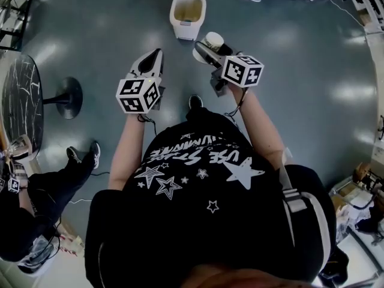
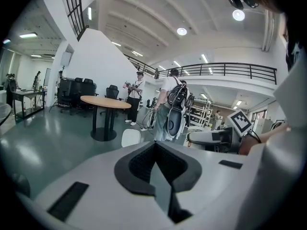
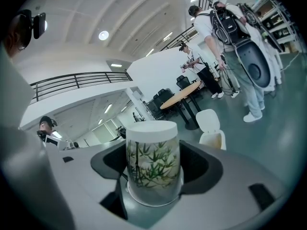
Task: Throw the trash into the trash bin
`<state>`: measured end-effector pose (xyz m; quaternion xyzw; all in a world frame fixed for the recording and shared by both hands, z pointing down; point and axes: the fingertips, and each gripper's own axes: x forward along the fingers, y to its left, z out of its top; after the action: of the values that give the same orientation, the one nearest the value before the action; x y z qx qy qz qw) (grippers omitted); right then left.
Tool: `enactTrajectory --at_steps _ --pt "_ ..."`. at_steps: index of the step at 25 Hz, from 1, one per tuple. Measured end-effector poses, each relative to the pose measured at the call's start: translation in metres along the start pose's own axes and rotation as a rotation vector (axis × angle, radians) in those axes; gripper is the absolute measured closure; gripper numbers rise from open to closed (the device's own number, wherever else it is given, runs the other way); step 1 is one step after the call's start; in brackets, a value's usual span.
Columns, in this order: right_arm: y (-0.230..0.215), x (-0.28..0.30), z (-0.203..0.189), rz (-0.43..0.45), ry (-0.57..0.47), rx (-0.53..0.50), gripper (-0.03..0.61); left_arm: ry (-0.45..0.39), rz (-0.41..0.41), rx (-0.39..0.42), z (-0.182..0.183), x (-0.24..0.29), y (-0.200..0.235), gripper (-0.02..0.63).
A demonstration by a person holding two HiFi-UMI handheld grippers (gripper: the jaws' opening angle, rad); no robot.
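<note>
My right gripper [image 1: 207,48] is shut on a paper cup [image 3: 152,163] printed with green bamboo leaves and capped by a white lid; the cup [image 1: 212,41] shows at its tip in the head view. A white trash bin [image 1: 188,12] with its lid flipped up stands on the floor ahead, a short way beyond the cup. The same bin [image 3: 211,132] appears to the right of the cup in the right gripper view. My left gripper [image 1: 150,63] is held at the same height to the left, jaws closed together with nothing between them [image 2: 158,169]. The bin lid [image 2: 130,137] peeks over it.
A round marble-topped table [image 1: 21,104] on a black pedestal stands at the left, with a seated person [image 1: 36,197] beside it. Other people [image 3: 228,47] stand by a round wooden table [image 2: 104,102] further off. Boxes and clutter [image 1: 360,191] line the right edge.
</note>
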<state>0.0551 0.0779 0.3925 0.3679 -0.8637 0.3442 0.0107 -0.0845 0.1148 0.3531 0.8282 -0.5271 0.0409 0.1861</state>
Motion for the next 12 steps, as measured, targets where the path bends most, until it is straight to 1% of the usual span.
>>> enactTrajectory --at_steps 4,9,12 --pt "-0.018 0.005 0.014 0.004 0.007 0.003 0.253 0.008 0.011 0.008 0.004 0.025 0.000 0.603" --pt "-0.040 0.012 0.020 0.037 0.013 0.038 0.253 0.007 0.042 0.004 0.007 0.047 0.001 0.603" --pt "-0.048 0.011 0.032 0.038 0.008 0.031 0.253 0.004 0.039 0.007 0.011 0.059 -0.005 0.603"
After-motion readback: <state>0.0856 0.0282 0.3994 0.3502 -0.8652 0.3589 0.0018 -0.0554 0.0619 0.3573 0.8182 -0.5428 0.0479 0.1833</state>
